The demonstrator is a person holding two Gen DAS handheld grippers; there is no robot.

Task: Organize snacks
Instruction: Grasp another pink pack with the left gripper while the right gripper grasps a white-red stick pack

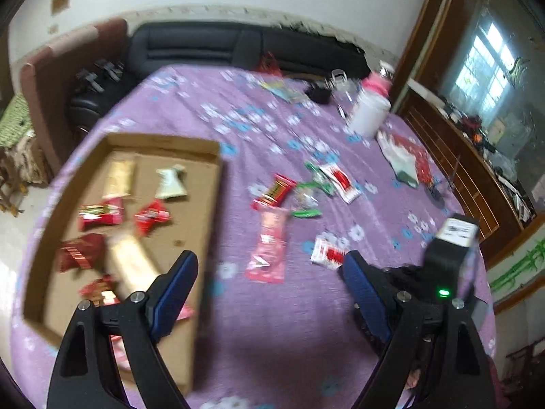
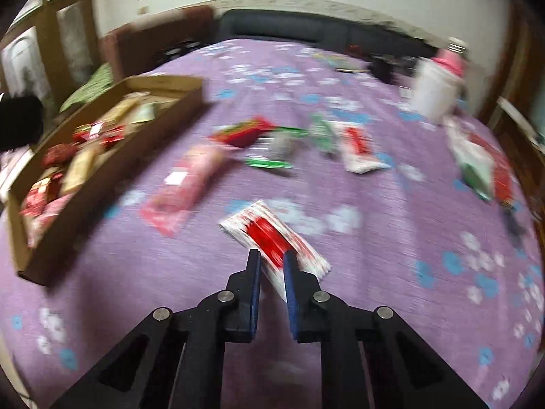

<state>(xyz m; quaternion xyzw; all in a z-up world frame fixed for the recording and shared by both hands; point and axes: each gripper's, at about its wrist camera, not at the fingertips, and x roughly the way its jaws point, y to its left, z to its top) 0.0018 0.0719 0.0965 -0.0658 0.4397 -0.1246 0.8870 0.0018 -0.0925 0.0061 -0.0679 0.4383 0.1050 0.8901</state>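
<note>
- One white-and-red snack packet [image 2: 274, 238] lies on the purple flowered cloth [image 2: 391, 306], its near end clamped between the blue pads of the right gripper [image 2: 272, 261], whose jaws are drawn in tight on the wrapper.
- Several loose snacks lie beyond it: a long pink packet [image 2: 185, 184] at about ten o'clock, a red one [image 2: 243, 133] and green wrappers [image 2: 272, 162] at twelve, and another white-and-red packet [image 2: 357, 151] at one o'clock.
- Well apart at nine to ten o'clock sits the shallow cardboard box [image 2: 112, 170], holding red and gold packets.
- Empty and spread wide, the left gripper [image 1: 270, 262] hangs over the cloth with nothing between its pads; its left finger [image 1: 177, 286] overlaps the box's near right wall [image 1: 207, 238].
- From the left wrist view, the pink packet [image 1: 269, 248] lies at twelve o'clock between the fingers, untouched.
- A white jar [image 1: 369, 112] with a pink top stands far off at one o'clock.
</note>
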